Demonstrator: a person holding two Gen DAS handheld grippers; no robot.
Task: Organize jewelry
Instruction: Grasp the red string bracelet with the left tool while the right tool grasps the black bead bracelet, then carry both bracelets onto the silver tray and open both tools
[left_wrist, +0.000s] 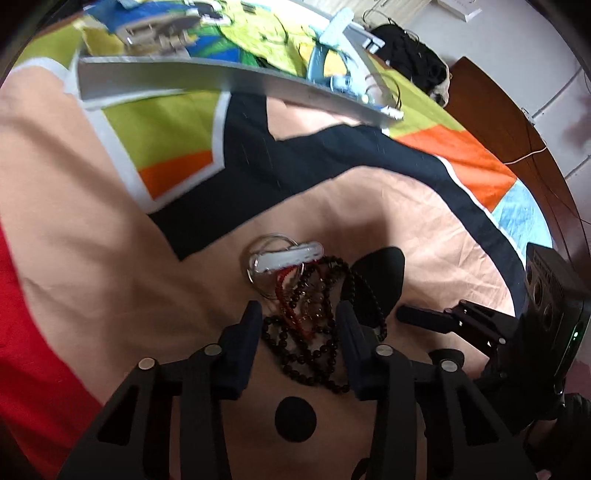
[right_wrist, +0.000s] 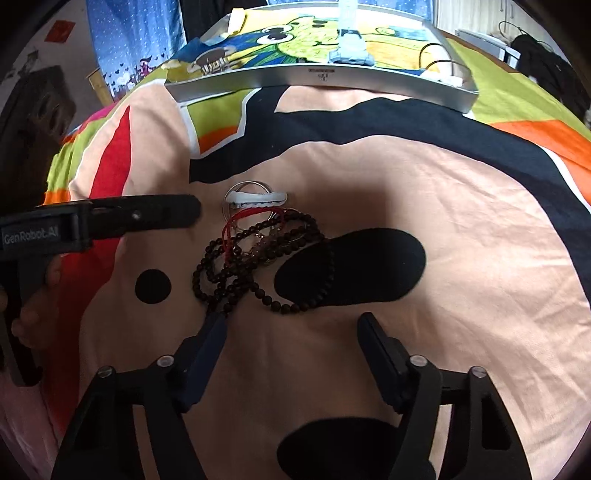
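Scene: a bed covered by a printed bedspread (right_wrist: 424, 192) in peach, black, orange, green and red.

Jewelry: one tangled heap near the centre of the peach area. Contents: dark bead strands (right_wrist: 258, 258) (left_wrist: 314, 325), a red cord bracelet (right_wrist: 251, 218) (left_wrist: 286, 280), clear rings (right_wrist: 243, 190) (left_wrist: 266, 243) and a white clip (right_wrist: 256, 198) (left_wrist: 288, 256) lying across the far end of the heap. Right end of the bead strands lapping over a black oval patch of the print. Smaller pieces inside the tangle too blurred to identify.

Tray: a shallow silver tray (right_wrist: 321, 79) (left_wrist: 229, 79) on the far side of the bed, well apart from the heap. Pale blue items and thin wire hoops inside it, near its right end; exact kind not legible.

Left gripper (left_wrist: 299, 314): angled down over the near part of the heap, jaws partly spread, bead strands between the two fingers. Contact of the pads with the beads not confirmed; no pinch evident. In the right wrist view, its black fingers reaching in from the left, tip just beside the clip and rings. Part of a hand visible behind it.

Right gripper (right_wrist: 293, 325): jaws spread wide, nothing between them but bare bedspread. Left fingertip (right_wrist: 216, 321) at the near edge of the bead strands, touching or just short of them; cannot tell which. Right fingertip clear of the heap. In the left wrist view, one of its black fingers lying low at the right, near the black oval patch.
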